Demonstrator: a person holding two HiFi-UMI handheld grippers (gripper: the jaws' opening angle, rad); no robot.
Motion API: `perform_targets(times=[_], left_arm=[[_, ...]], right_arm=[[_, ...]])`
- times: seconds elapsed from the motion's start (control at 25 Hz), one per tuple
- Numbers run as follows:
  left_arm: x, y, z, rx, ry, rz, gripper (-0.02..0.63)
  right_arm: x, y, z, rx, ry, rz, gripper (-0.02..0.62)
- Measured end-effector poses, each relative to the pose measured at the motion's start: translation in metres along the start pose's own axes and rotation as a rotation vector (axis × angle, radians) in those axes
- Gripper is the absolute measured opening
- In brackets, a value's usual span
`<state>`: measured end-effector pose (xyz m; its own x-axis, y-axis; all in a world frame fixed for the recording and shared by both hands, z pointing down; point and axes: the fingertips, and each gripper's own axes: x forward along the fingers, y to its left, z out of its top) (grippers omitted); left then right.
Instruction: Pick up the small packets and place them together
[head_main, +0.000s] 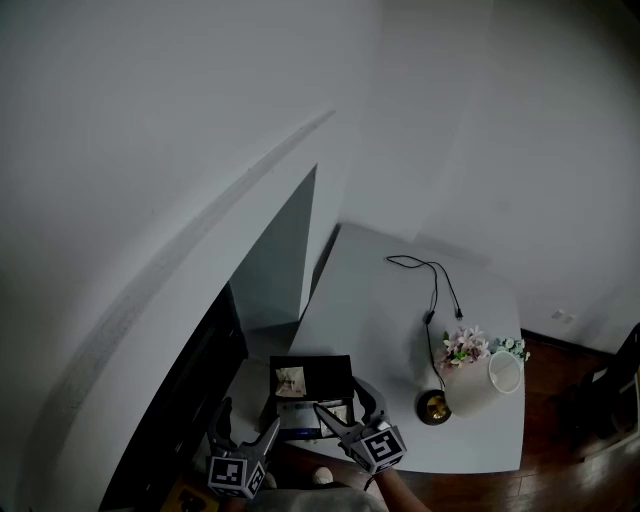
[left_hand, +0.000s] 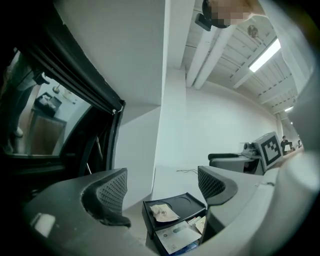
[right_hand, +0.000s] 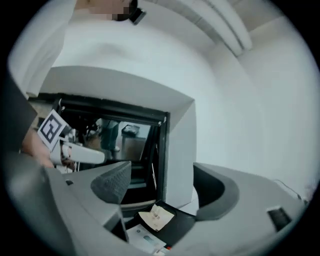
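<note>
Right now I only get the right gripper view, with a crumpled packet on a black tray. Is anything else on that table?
Observer: Yes. The head view shows flowers in a white pot near the right edge of the table.
Operator: And the other gripper, is it holding something?
Observer: No. The left gripper has its jaws apart, with nothing between them.
Operator: Anything beside the pot?
Observer: A round dark dish with a gold middle sits just left of it in the head view.
</note>
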<state>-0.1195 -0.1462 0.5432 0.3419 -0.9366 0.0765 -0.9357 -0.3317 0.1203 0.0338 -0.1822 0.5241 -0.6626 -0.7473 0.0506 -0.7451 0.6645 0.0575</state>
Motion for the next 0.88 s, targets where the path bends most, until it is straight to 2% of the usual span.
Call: perform_targets(times=[0.08,0.16,0.32,0.4,0.68,0.88], left_arm=[[0.003,-0.003,0.002,0.007,-0.013,-0.009,0.430],[0.004,-0.005,0.003,0.017,-0.024,-0.007,0.429],[0.005,-0.007,0.010,0.053,-0.027,0.016,0.428],[0.006,-0.008,0.011,0.038,-0.032,0.023,0.428],[0.009,-0.012,0.003,0.063,-0.004,0.017,0.419],[0.007,-0.011,0.002,0.047,-0.013,0.027,0.419]], right_arm=[[-0.019,-0.018,0.006,0.070,-0.055,-0.076,0.368],[-0.035,-0.031,0.004,0.095,-0.084,-0.149,0.368],[-0.057,-0.041,-0.008,0.117,-0.078,-0.239,0.368],[-0.062,-0.039,-0.013,0.127,-0.065,-0.248,0.368],[-0.068,-0.038,-0.025,0.128,-0.030,-0.241,0.368],[-0.063,-0.034,-0.038,0.113,0.001,-0.214,0.368]])
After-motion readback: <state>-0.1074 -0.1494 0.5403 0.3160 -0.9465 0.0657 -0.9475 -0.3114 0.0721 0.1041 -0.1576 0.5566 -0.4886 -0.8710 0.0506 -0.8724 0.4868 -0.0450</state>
